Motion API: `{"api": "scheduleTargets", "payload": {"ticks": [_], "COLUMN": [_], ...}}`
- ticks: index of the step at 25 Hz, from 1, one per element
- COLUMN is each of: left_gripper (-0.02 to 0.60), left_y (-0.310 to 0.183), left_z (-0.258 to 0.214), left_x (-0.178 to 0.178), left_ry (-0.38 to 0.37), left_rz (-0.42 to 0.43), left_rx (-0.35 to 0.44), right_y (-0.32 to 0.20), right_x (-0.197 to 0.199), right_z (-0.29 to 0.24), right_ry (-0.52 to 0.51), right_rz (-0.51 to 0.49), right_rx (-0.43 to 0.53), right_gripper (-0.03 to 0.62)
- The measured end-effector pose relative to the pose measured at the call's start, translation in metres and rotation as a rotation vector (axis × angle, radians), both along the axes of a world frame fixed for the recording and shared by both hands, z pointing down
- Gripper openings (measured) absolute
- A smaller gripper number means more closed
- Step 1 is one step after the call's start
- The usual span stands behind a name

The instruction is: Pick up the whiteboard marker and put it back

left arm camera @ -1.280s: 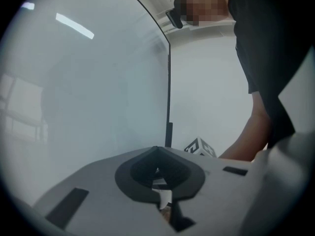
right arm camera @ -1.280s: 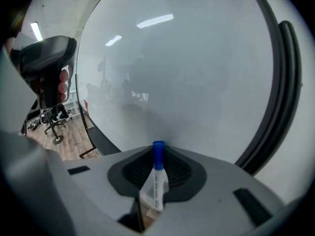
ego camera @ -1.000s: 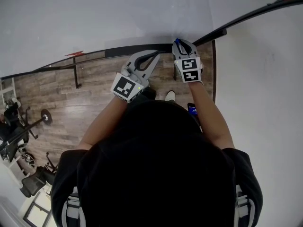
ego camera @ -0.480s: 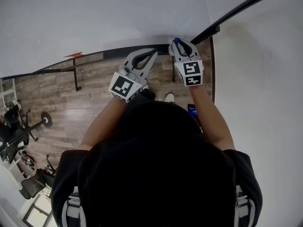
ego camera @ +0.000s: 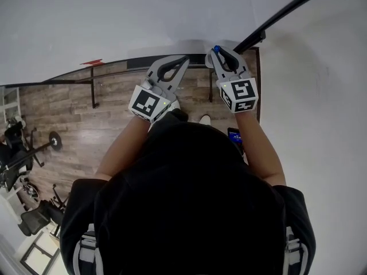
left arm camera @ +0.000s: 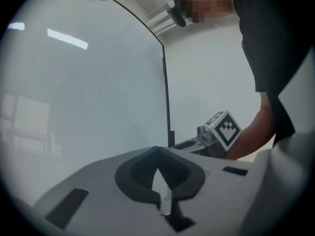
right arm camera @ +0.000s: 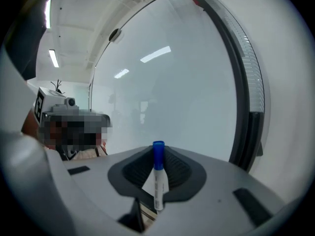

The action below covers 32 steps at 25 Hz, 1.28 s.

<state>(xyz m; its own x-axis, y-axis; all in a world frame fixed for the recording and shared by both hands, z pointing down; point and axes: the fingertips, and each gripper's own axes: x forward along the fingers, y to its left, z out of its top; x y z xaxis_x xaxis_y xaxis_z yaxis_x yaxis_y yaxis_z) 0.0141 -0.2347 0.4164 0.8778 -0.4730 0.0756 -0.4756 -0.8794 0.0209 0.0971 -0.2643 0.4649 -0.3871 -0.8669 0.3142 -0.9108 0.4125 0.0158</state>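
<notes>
Grey jaws of the right gripper (right arm camera: pixel 157 156) are closed on the whiteboard marker (right arm camera: pixel 158 181), which stands between them with its blue cap (right arm camera: pixel 158 150) pointing out toward the whiteboard (right arm camera: pixel 187 92) just ahead; the left gripper (left arm camera: pixel 157 154), beside it, has its jaws together on nothing. I judge the marker light, stiff and smooth plastic, so it can pivot or slip, and a hold across the middle of the white barrel seems safest.

The whiteboard marker (right arm camera: pixel 158 178) has a white barrel and a blue cap. The left gripper (left arm camera: pixel 157 154) and right gripper (right arm camera: pixel 158 151) are pale grey with dark grey pads, each carrying black-and-white square markers. The floor (ego camera: pixel 69 113), left in the head view, is brown wood planking. A small red patch (ego camera: pixel 92 63), perhaps tape, sits at upper left.
</notes>
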Motion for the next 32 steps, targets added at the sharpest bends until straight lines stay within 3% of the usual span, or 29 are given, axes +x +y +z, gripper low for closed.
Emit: {"api": "scheduleTargets", "payload": {"ticks": [12, 22, 32], "left_gripper": [0.003, 0.003, 0.003], "left_y": [0.011, 0.034, 0.043], "left_z": [-0.026, -0.06, -0.08], "left_x": [-0.019, -0.044, -0.045], "left_ry": [0.003, 0.007, 0.035], "left_rz": [-0.005, -0.045, -0.052], "left_rx": [-0.016, 0.029, 0.035], "right_y": [0.026, 0.065, 0.077], "right_x": [-0.037, -0.071, -0.083], "right_z": [-0.065, -0.115, -0.135], "right_ry": [-0.079, -0.097, -0.12], "right_rz": [-0.156, -0.313, -0.367], "right_rx": [0.069, 0.101, 0.13], "right_gripper": [0.058, 0.058, 0.058]}}
